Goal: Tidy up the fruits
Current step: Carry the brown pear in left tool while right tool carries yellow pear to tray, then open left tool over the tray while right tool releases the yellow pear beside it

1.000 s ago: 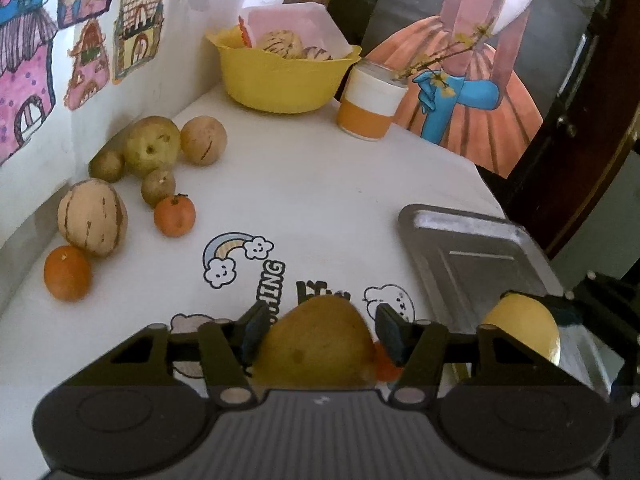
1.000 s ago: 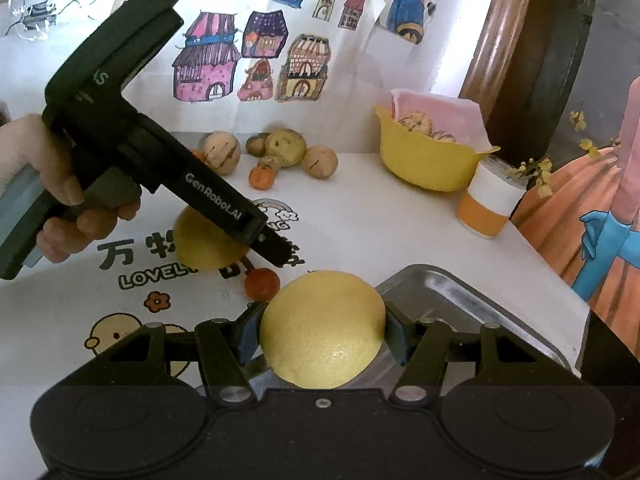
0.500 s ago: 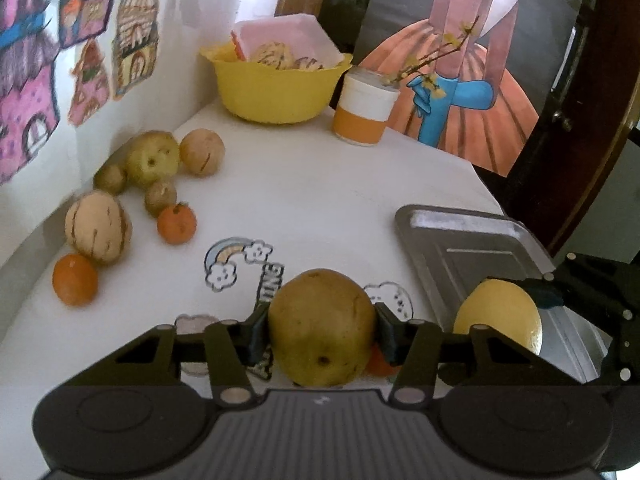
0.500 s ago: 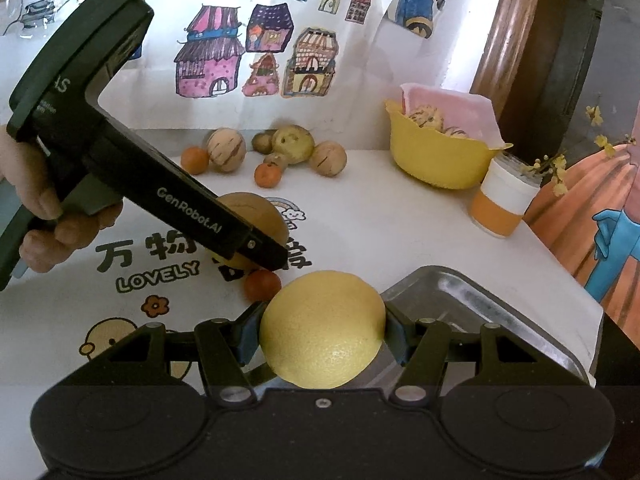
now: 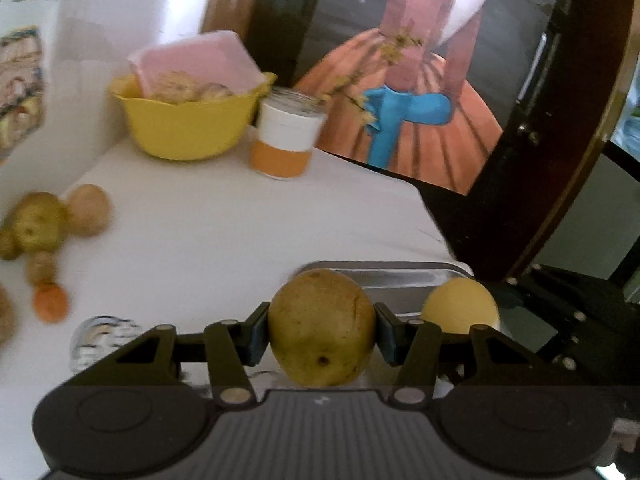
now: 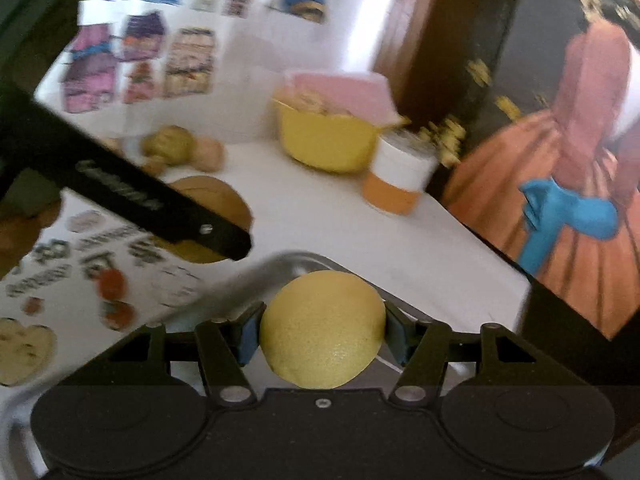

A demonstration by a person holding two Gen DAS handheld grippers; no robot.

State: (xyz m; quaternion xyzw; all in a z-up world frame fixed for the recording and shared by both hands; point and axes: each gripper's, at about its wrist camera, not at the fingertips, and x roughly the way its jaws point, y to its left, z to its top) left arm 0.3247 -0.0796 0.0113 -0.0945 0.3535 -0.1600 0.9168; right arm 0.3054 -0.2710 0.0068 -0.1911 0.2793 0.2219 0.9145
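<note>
Your left gripper (image 5: 322, 330) squeezes a brownish-green pear (image 5: 322, 326) tight. Your right gripper (image 6: 322, 338) squeezes a bumpy yellow lemon (image 6: 323, 330) tight, over the metal tray (image 6: 256, 276). Under both lies a white tablecloth (image 5: 224, 232) with cartoon prints. Farther ahead stand an orange-and-white cup (image 5: 286, 134) and a yellow bowl (image 5: 184, 128). More fruits (image 5: 40, 232) sit far to your left, by the wall.
</note>
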